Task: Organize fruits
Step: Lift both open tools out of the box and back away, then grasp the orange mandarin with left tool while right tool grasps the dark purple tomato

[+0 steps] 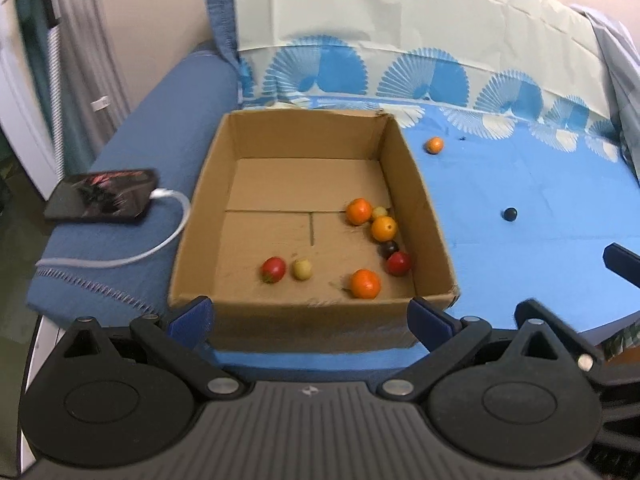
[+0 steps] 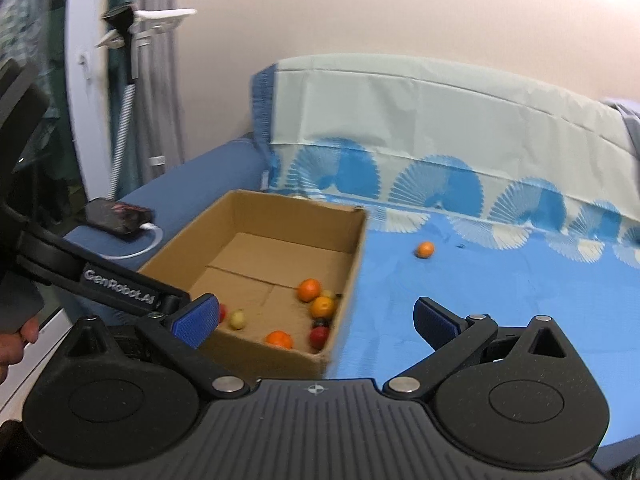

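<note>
The left gripper (image 1: 310, 314) sits at the bottom centre of its view, jaws spread wide and empty, straddling the near wall of the box (image 1: 280, 322). The right gripper (image 2: 316, 318) is likewise released and holds nothing, at lower centre of its view, over the box's near right corner.

Inside the box, toward its right side, lie three oranges (image 1: 359, 211), two red fruits (image 1: 398, 263), a dark one (image 1: 388, 248) and two pale yellow ones (image 1: 301, 269). On the blue cloth (image 1: 520, 184), right of the box, an orange (image 1: 434, 145) rests in the upper part of the frame, and a dark ball (image 1: 509, 213) lies apart, lower right. At left, a phone (image 1: 102, 196) with a white cable (image 1: 160, 240).
</note>
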`<state>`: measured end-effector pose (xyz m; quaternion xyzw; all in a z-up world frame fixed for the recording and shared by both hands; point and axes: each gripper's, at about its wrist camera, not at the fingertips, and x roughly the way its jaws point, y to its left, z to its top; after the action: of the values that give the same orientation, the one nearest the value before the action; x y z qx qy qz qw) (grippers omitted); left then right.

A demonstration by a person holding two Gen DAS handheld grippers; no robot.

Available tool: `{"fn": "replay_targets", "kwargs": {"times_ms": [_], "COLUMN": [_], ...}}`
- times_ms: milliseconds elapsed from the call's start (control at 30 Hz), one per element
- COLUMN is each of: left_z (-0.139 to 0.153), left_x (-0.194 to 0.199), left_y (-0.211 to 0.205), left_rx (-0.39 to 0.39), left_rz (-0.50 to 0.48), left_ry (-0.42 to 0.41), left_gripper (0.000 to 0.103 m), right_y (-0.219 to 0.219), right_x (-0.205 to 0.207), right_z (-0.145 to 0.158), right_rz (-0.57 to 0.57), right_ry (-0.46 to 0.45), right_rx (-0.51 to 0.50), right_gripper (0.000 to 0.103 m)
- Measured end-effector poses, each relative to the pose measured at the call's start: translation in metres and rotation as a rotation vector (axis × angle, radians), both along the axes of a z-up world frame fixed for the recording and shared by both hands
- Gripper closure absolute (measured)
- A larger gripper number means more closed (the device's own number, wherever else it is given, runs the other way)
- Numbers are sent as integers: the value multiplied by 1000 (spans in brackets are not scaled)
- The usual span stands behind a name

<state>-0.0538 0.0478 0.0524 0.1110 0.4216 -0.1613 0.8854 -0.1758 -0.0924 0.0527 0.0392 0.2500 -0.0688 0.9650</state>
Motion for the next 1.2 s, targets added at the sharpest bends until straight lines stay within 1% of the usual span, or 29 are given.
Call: {"fn": "replay_targets", "kwargs": {"times_ms": [133,267,400,500,600,667,800,867,1000,1100,1167,1200], "left_z": [-2,-3,-7,-18,-38,-54,-91,-111,-155,-183,-197,-203], "left_x": [19,49,94,131,170,196,248,271,311,335,348,353], "left_y": [-43,-92,-154,-199,-247,-279,-336,-357,-386,-397,-402,-404], "left_rx": [29,18,-17,-26,-9,10,36,52,92,103,98,96], "left_rz": [-64,-122,-154,-167,-170,-173,-186,-177,-164,-156,-141,-137], "left_ry": [-5,20,59,99,117,119,130,124,121,143,164,178], "left_gripper": [0,0,0,0,0,0,0,0,0,0,0,0], "right_y": [-39,-88,-142,-183,-225,-245,-272,-282,-293,-296,-297,-294], "right_x": [7,19,40,65,96,113,150,168,199,215,221,220], "right_z": [-9,-27,-54,-79,-108,-128,-164,-179,-207,-227,-238,-242], "right_rz": [-101,-209,-312,-372,-408,-421,-422,-416,-395,-377,-378,-376], "right_ry": [3,28,50,76,124,157,200,216,260,287,310,303], "right_rx": [24,36,36,65,136,167,172,183,172,151,136,114], "right_gripper": [1,1,1,1,1,1,1,1,1,1,1,0]}}
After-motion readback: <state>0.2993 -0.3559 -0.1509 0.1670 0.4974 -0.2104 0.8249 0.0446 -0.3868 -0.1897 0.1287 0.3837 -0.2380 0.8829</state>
